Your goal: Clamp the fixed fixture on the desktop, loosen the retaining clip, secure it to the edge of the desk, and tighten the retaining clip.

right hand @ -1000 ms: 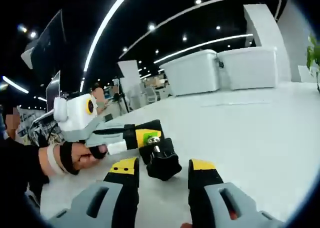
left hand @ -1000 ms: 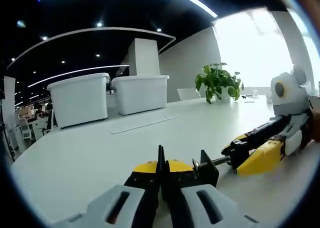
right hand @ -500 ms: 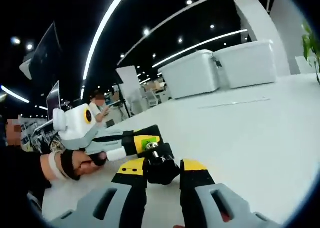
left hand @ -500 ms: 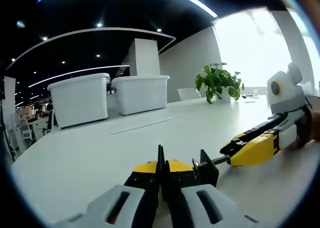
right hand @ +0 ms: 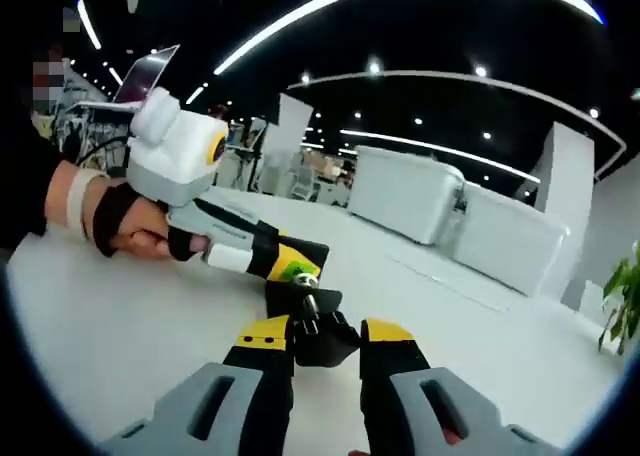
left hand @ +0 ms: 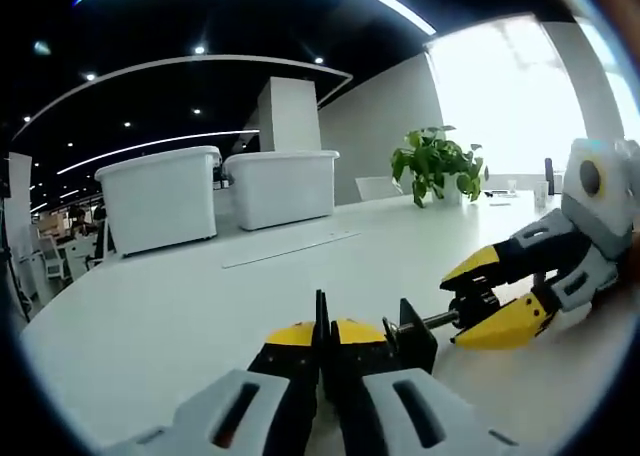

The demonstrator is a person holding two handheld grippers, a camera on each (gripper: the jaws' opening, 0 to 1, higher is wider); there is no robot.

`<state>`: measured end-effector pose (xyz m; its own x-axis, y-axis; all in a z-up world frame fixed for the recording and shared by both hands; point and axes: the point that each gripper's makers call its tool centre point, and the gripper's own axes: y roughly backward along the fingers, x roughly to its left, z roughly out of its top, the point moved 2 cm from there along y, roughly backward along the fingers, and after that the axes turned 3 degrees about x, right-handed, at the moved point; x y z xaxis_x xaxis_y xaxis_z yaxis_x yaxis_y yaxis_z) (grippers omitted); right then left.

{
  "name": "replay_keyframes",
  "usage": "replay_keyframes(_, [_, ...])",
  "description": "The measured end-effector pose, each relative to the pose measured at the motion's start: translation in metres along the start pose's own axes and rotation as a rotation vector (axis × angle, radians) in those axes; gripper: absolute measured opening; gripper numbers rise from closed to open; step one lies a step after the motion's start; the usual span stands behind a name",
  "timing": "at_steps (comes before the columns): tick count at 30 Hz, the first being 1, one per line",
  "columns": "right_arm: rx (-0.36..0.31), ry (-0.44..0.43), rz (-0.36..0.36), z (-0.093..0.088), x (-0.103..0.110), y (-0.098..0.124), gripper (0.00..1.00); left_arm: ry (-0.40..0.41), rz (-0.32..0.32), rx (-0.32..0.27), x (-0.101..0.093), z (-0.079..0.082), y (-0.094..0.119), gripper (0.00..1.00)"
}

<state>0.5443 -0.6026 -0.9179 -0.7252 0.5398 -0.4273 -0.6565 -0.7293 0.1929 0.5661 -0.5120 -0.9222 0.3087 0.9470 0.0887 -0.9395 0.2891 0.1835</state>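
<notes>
The fixture is a small black clamp (left hand: 412, 338) lying on the white desk (left hand: 150, 316). A threaded rod (left hand: 438, 321) runs from it to a black knob (right hand: 322, 338). My left gripper (left hand: 322, 328) is shut on the clamp's thin black plate. My right gripper (right hand: 325, 334) is shut on the knob, its yellow-tipped fingers (right hand: 262, 332) pressing the sides. In the left gripper view the right gripper (left hand: 470, 301) enters from the right, rolled so one finger sits above the rod and one below. In the right gripper view the left gripper (right hand: 292, 268) holds the clamp from the far side, gripped by a person's hand (right hand: 130, 228).
Two white storage bins (left hand: 160, 198) (left hand: 282, 186) stand at the desk's far side, also seen as white bins (right hand: 405, 191). A potted plant (left hand: 436, 162) stands at the back right. A flat pale strip (left hand: 290, 248) lies mid-desk.
The right gripper's jaws went from open to shut on the knob, then the right gripper rolled around the rod's axis. The left gripper and clamp have held still.
</notes>
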Motion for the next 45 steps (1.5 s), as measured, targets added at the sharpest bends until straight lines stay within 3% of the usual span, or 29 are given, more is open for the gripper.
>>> replay_keyframes(3, [0.005, 0.122, -0.03, 0.002, 0.004, 0.003, 0.22, -0.001, 0.001, 0.0, 0.0, 0.0, 0.0, 0.05])
replay_keyframes(5, [0.007, 0.138, -0.037, 0.002, 0.007, 0.005, 0.22, 0.0, 0.001, 0.0, 0.0, 0.0, 0.001, 0.05])
replay_keyframes(9, [0.011, 0.272, -0.07, 0.005, 0.01, 0.009, 0.22, -0.003, 0.003, 0.001, 0.0, 0.0, 0.002, 0.05])
replay_keyframes(14, [0.01, 0.287, -0.078, 0.002, 0.009, 0.006, 0.23, -0.009, 0.008, 0.001, 0.0, 0.0, 0.001, 0.05])
replay_keyframes(15, [0.007, 0.261, -0.076, 0.001, 0.009, 0.006, 0.23, -0.02, 0.011, 0.001, -0.001, 0.0, 0.001, 0.05])
replay_keyframes(17, [0.006, 0.107, -0.014, -0.003, 0.009, 0.006, 0.25, -0.022, 0.012, 0.001, -0.001, 0.0, 0.001, 0.05])
replay_keyframes(19, [0.022, -0.11, 0.036, -0.007, 0.007, 0.007, 0.31, -0.024, 0.014, 0.0, -0.002, 0.0, 0.001, 0.05])
replay_keyframes(21, [-0.021, -0.26, 0.089, -0.002, 0.0, 0.009, 0.41, -0.031, 0.014, 0.001, -0.002, 0.0, 0.0, 0.05])
replay_keyframes(22, [-0.018, -0.395, 0.096, -0.003, -0.003, 0.01, 0.44, -0.029, 0.014, 0.001, -0.002, 0.0, 0.0, 0.05])
replay_keyframes(24, [0.01, -0.632, 0.164, -0.009, -0.003, 0.008, 0.43, -0.028, 0.013, 0.001, -0.002, 0.0, -0.001, 0.05])
replay_keyframes(26, [0.043, -0.79, 0.164, -0.018, -0.011, 0.001, 0.4, -0.026, 0.013, 0.0, -0.002, 0.0, -0.001, 0.05])
replay_keyframes(30, [0.037, -0.839, 0.169, -0.021, -0.02, -0.006, 0.32, -0.027, 0.013, 0.0, -0.003, -0.001, -0.001, 0.05])
replay_keyframes(37, [0.017, -0.819, 0.187, -0.018, -0.018, -0.013, 0.25, -0.028, 0.011, 0.0, -0.003, -0.001, -0.002, 0.05])
replay_keyframes(41, [0.056, -0.925, 0.163, -0.02, -0.02, -0.014, 0.24, -0.029, 0.012, -0.001, -0.002, -0.002, -0.003, 0.05])
replay_keyframes(43, [0.039, -0.886, 0.147, -0.017, -0.019, -0.012, 0.22, -0.031, 0.014, 0.0, -0.002, -0.002, -0.003, 0.05])
replay_keyframes(45, [0.021, -0.706, 0.122, -0.013, -0.019, -0.011, 0.22, -0.028, 0.014, 0.0, -0.002, -0.002, -0.003, 0.05])
